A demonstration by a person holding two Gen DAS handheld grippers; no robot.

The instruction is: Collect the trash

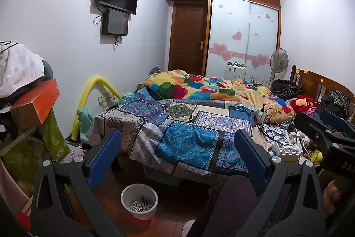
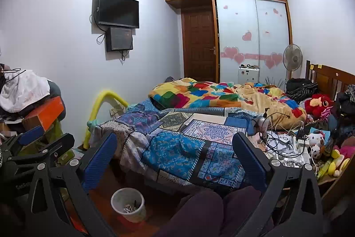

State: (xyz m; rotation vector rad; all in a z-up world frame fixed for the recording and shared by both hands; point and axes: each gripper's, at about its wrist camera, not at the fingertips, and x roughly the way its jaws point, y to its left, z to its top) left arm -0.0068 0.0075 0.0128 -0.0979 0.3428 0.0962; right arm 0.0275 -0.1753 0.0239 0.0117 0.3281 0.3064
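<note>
Both claws wide open, empty, held level above floor, facing bed (image 1: pixel 177 126).
Bin (image 1: pixel 139 200) on floor below, between left claw (image 1: pixel 177 154) fingers, nearer left one.
Right claw (image 2: pixel 175 157): bin down-left.
Likely trash: clutter on bed's right edge (image 2: pixel 286 148), nearer right claw.

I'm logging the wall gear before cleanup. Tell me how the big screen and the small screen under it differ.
The big screen is wide and flat; the small screen is narrower and boxier. The big screen is mounted higher on the wall, the small screen directly below it, with their edges overlapping. The big screen is fully dark; the small screen shows a faint reddish glint. Both are black, wall-mounted and have cables hanging.
</note>
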